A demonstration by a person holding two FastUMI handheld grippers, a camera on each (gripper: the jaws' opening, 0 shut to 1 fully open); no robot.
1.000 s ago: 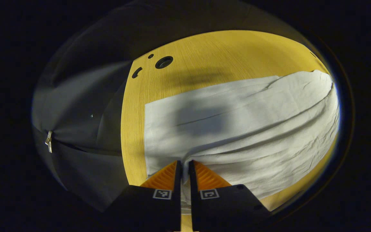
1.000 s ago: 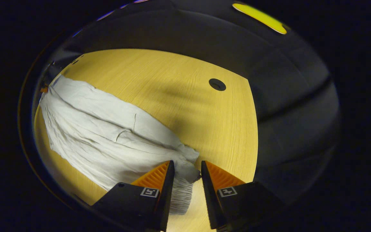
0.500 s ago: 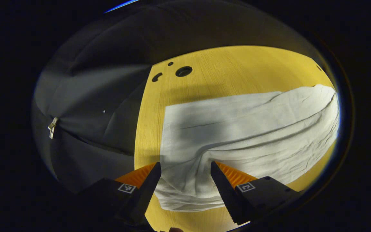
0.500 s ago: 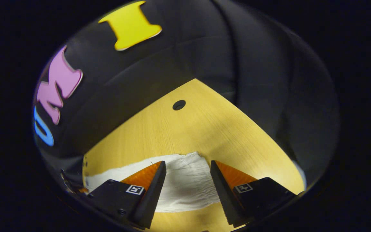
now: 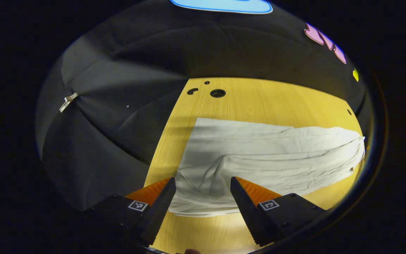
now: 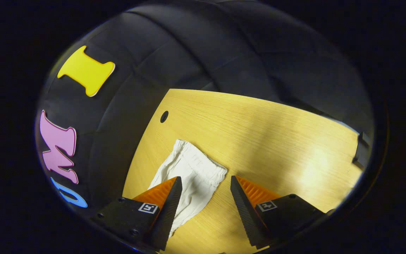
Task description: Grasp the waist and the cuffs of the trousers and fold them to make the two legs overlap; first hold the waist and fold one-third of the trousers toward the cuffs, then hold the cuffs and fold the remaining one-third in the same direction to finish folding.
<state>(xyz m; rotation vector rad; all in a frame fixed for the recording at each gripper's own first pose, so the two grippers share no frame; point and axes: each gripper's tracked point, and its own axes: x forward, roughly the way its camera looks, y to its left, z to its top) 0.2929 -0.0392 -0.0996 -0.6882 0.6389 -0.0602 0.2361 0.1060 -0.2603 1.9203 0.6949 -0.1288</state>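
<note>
While white trousers (image 5: 259, 158) lie flat on table (image 5: 259, 98), left claw (image 5: 203, 197) and right claw (image 6: 203, 197) gape, gripping nothing.

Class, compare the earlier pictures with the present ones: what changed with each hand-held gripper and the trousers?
Both let go: the left hand-held gripper opened off the white cloth trousers and drew back; the right hand-held gripper lifted away. The trousers stayed flat on the yellow wooden table.

Bare table (image 6: 266, 141) around flat trousers (image 5: 259, 155); booth wall (image 5: 118, 116) close behind.
</note>
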